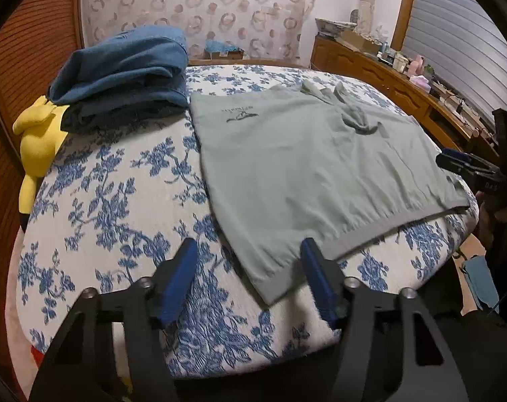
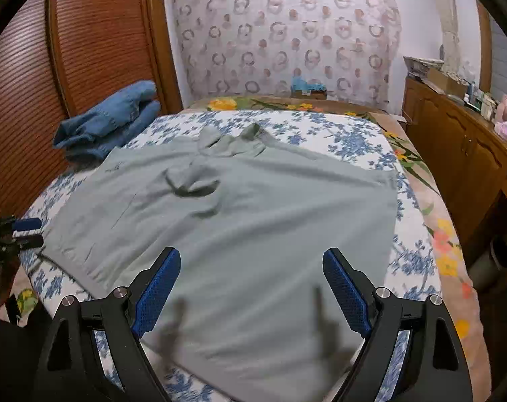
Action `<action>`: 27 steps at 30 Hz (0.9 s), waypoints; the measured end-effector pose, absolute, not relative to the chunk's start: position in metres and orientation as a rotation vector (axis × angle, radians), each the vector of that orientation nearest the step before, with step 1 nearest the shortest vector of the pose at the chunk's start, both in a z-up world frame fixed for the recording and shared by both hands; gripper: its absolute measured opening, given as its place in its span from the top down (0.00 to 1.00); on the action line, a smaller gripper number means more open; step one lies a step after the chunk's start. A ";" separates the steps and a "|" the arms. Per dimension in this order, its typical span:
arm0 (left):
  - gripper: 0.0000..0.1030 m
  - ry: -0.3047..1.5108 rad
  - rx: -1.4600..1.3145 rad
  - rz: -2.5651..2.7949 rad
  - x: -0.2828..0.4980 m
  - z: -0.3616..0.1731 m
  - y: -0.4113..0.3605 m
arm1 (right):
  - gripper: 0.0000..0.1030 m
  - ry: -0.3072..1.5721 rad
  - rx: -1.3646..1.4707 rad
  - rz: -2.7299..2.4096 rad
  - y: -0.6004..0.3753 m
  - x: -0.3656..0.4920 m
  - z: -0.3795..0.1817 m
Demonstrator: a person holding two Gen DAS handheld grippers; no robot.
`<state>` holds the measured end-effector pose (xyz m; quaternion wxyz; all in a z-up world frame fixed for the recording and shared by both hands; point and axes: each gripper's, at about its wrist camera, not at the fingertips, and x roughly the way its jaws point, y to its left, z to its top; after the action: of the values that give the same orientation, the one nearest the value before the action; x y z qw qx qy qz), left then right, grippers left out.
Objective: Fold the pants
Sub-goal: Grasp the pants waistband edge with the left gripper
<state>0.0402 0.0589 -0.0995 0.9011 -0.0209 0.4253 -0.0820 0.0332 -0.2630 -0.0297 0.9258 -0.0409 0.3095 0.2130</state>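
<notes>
Plainly, from the left wrist view, the sage-green garment [image 1: 307, 174] lies spread flat on the bed [image 1: 126, 221], over its blue-flowered cover, with a ribbed hem along the near edge and a small printed logo near its far left corner. By its shape it looks more like a sweatshirt than pants, though I cannot be sure. The left claw [image 1: 250, 268] hangs just above the near left corner of the hem, its blue pads partly spread and pinching nothing; the corner lies between them but no pad presses on it. A stack of folded blue jeans [image 1: 119, 77] sits at the far left beside a yellow plush toy [image 1: 39, 140], and the right claw shows at the right edge, near the hem's other end.

From the right wrist view, the right claw [image 2: 251, 288] stands wide apart and empty over the near half of the green cloth, with its shadow falling on the fabric. A crumpled lump of cloth sits in the middle.

As a judgement, the step in hand is taking hold for a fold. Next, each claw should drop to an edge, pinch one layer cleanly, then lift together.
</notes>
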 end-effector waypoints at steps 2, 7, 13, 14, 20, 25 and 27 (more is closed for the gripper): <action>0.48 0.887 -0.043 -0.167 0.039 -0.102 0.058 | 0.15 0.646 -0.096 0.430 -0.265 0.033 -0.026; 0.53 0.896 -0.048 -0.172 0.038 -0.107 0.057 | 0.15 0.670 -0.147 0.395 -0.261 0.039 -0.028; 0.54 0.880 -0.033 -0.159 0.036 -0.109 0.055 | 0.14 0.654 -0.165 0.352 -0.248 0.036 -0.031; 0.54 0.878 -0.026 -0.158 0.035 -0.110 0.054 | 0.13 0.641 -0.165 0.349 -0.249 0.033 -0.031; 0.84 0.872 -0.024 -0.188 0.038 -0.110 0.049 | 0.13 0.599 -0.152 0.347 -0.243 0.029 -0.038; 0.93 0.865 -0.058 -0.197 0.040 -0.110 0.049 | 0.13 0.575 -0.145 0.342 -0.236 0.037 -0.046; 0.93 0.859 -0.069 -0.198 0.042 -0.107 0.049 | 0.13 0.575 -0.149 0.345 -0.235 0.038 -0.047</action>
<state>0.0416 0.0492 -0.1073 0.9038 -0.0334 0.4157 -0.0957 0.0379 -0.2352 -0.0470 0.9416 -0.0729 0.2818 0.1693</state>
